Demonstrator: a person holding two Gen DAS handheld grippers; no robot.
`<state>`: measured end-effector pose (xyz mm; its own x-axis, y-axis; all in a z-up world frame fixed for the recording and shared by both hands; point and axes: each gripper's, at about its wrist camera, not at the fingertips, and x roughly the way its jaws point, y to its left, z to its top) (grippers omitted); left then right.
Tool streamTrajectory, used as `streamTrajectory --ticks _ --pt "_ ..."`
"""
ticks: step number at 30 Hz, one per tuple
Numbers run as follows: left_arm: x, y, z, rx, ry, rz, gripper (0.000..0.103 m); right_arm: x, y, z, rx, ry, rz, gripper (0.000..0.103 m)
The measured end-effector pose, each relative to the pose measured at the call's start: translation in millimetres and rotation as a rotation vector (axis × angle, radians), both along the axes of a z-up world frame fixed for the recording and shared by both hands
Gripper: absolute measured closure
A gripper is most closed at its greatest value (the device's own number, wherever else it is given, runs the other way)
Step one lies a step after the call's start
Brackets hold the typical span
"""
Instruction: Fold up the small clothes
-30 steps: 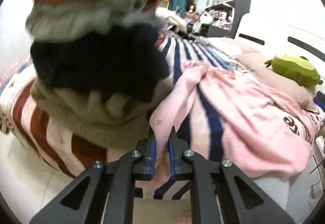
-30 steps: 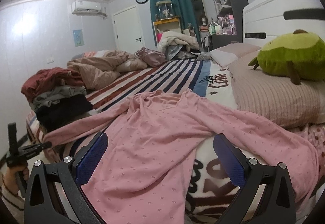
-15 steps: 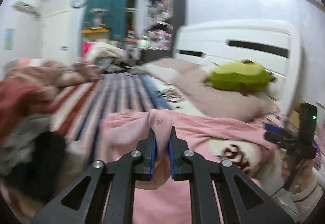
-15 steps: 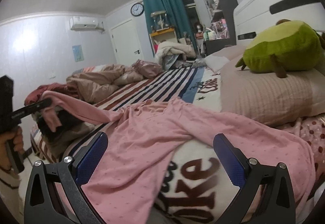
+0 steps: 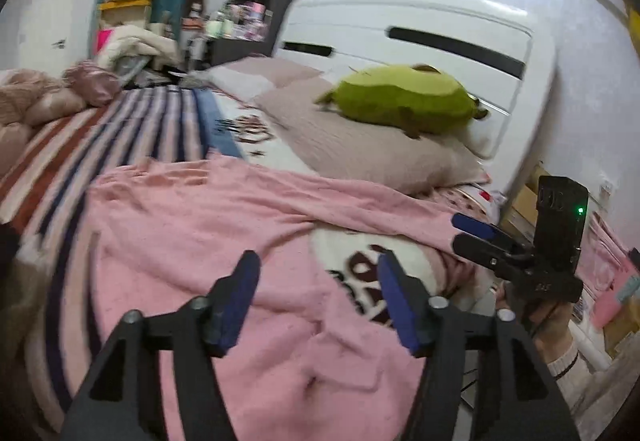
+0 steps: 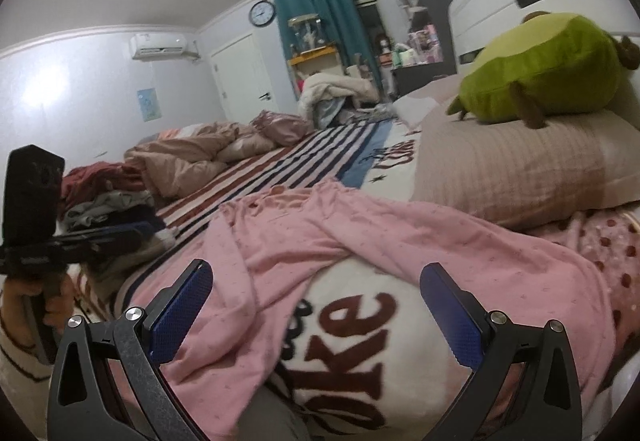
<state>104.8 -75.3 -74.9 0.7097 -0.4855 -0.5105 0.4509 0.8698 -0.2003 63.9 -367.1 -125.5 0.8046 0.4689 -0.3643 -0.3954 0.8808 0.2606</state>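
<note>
Both of my grippers stood with their jaws spread wide and nothing between them. Left gripper [image 5: 318, 299] hovered above the pink garment [image 5: 208, 241], its blue pads clear of the cloth. Right gripper [image 6: 316, 315] hung over the near edge of the bed [image 6: 280, 169], where the garment [image 6: 400, 237] lay rumpled across a white blanket [image 6: 352, 325] with brown lettering. Whether either gripper brushed the fabric I could not tell. The lower hem of the garment ran out of both views, and the left wrist view was smeared by motion. A sleeve trailed toward the bed's headboard end, below the pillow [image 6: 512, 169] that carried a green plush toy [image 6: 548, 69]. At the bed's far left edge sat a pile of clothes [image 6: 108, 197], partly hidden behind my left gripper.
</note>
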Motion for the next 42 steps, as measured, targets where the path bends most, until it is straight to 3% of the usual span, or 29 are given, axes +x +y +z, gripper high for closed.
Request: streamTrajectory --ticks 3,6,9,11,13,14,16,18,21,23,24,27,31,32,34,36,42 --pt "-12.5 38.1 -9.7 0.042 0.019 0.114 0.043 3.8 21.8 0.7 -0.015 0.015 0.089 0.000" --pt "-20.5 69.9 -33.8 0.073 0.087 0.220 0.043 7.9 57.9 -2.4 -0.088 0.069 0.207 0.000" --pt "-29.6 95.2 -65.1 0.043 0.176 0.265 0.043 7.2 92.4 -11.5 -0.150 0.133 0.319 0.007" --pt "-35.2 107.4 -86.1 -0.004 0.232 0.262 0.043 8.7 115.1 -21.9 -0.201 0.192 0.361 0.016" --pt "-36.8 116.1 -100.6 -0.055 0.268 0.251 0.043 12.3 134.7 -34.6 -0.283 0.248 0.360 0.033" --pt "-36.6 117.8 -105.9 -0.078 0.279 0.242 0.043 13.5 141.5 -41.0 -0.331 0.266 0.346 0.039" --pt "-35.6 118.9 -114.0 -0.118 0.296 0.215 0.043 15.3 154.3 -51.0 -0.435 0.282 0.296 0.064" --pt "-32.8 116.1 -119.6 -0.142 0.308 0.190 0.045 11.3 158.7 -55.5 -0.498 0.281 0.265 0.072" --pt "-28.2 111.2 -121.9 -0.172 0.315 0.160 0.057 7.9 151.9 -58.4 -0.532 0.285 0.228 0.088" --pt "-24.6 106.2 -120.3 -0.177 0.311 0.142 0.076 8.1 142.5 -57.3 -0.532 0.289 0.190 0.092" --pt "-23.5 103.8 -119.7 -0.169 0.306 0.139 0.079 10.0 137.9 -56.3 -0.537 0.292 0.172 0.095" --pt "-23.5 99.9 -117.6 -0.156 0.290 0.135 0.094 11.5 128.1 -56.0 -0.546 0.308 0.130 0.095" --pt "-31.6 106.7 -107.7 -0.167 0.242 0.157 0.096 5.6 119.4 -47.7 -0.439 0.317 0.153 0.093" --pt "-35.1 110.5 -104.3 -0.171 0.228 0.166 0.096 4.9 119.7 -46.0 -0.417 0.323 0.165 0.089" --pt "-44.0 118.6 -96.3 -0.181 0.204 0.186 0.097 3.6 120.2 -43.1 -0.379 0.333 0.189 0.060" --pt "-54.3 127.3 -90.6 -0.178 0.187 0.204 0.097 2.2 125.1 -42.2 -0.370 0.335 0.207 0.048" --pt "-78.5 148.2 -93.6 -0.167 0.216 0.250 0.097 -2.8 145.1 -46.7 -0.395 0.328 0.278 0.042"
